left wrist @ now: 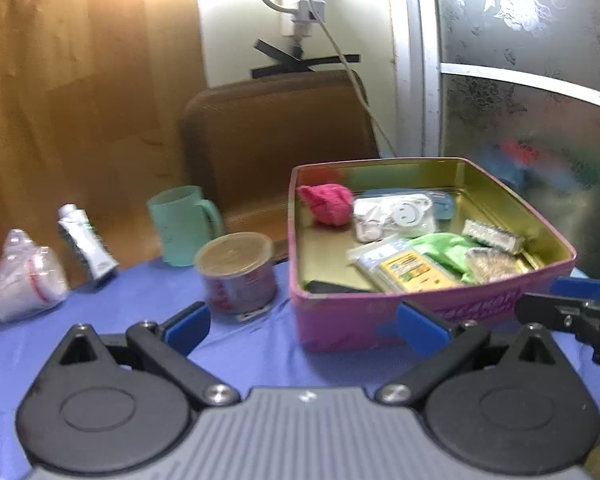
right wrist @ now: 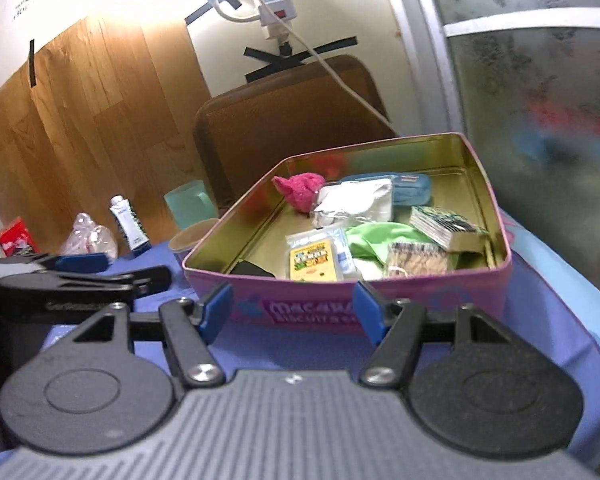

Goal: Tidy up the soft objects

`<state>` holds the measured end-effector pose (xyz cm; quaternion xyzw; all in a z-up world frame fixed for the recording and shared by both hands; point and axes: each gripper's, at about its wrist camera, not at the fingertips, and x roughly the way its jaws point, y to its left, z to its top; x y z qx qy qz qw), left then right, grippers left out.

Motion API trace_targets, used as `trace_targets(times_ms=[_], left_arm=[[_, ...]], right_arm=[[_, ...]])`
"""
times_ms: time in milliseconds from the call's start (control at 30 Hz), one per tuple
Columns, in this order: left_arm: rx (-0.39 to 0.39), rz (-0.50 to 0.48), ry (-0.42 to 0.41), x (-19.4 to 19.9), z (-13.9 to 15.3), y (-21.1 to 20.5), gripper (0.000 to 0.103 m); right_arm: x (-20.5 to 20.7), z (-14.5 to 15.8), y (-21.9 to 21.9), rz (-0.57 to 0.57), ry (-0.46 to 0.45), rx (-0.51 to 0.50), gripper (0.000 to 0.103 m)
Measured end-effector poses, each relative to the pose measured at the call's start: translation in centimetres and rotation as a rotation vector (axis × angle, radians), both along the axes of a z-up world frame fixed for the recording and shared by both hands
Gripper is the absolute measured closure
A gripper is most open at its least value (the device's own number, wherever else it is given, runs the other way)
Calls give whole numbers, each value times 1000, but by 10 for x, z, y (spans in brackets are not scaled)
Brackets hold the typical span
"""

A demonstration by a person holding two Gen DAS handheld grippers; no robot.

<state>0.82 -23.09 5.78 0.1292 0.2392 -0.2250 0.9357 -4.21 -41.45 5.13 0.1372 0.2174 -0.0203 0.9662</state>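
An open pink biscuit tin (left wrist: 380,320) (right wrist: 440,300) stands on the blue cloth. Inside lie a pink knitted piece (left wrist: 328,204) (right wrist: 300,192), a white packet (left wrist: 396,216) (right wrist: 356,200), a green cloth (left wrist: 440,248) (right wrist: 376,240), a yellow packet (left wrist: 412,270) and a blue pouch (right wrist: 408,190). A clear bag of white soft stuff (left wrist: 24,276) (right wrist: 88,238) sits at the far left, outside the tin. My left gripper (left wrist: 304,326) hovers open and empty before the tin's left front corner. My right gripper (right wrist: 294,312) is open and empty just short of the tin's front wall.
A lidded can (left wrist: 238,270), a teal mug (left wrist: 184,224) and a white tube (left wrist: 86,246) stand left of the tin. A red box (right wrist: 16,236) is at the far left. A brown chair back (left wrist: 276,140) rises behind the table, and a frosted glass door (left wrist: 532,80) is on the right.
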Motion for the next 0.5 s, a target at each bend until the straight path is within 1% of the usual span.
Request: trace_targets(times_ms=[100, 167, 233, 333, 500], left_arm=[[-3, 25, -24, -14, -2, 14, 0], [-12, 42, -31, -20, -4, 22, 0], [-30, 59, -55, -27, -6, 31, 0], [-44, 78, -86, -36, -8, 40, 0], [-56, 103, -64, -41, -11, 52, 0]], right_arm=[[-6, -5, 12, -20, 1, 12, 33], [-7, -8, 18, -21, 9, 28, 33], [-10, -9, 25, -22, 14, 36, 32], [-15, -11, 37, -19, 16, 29, 31], [-23, -11, 54, -13, 3, -20, 27]])
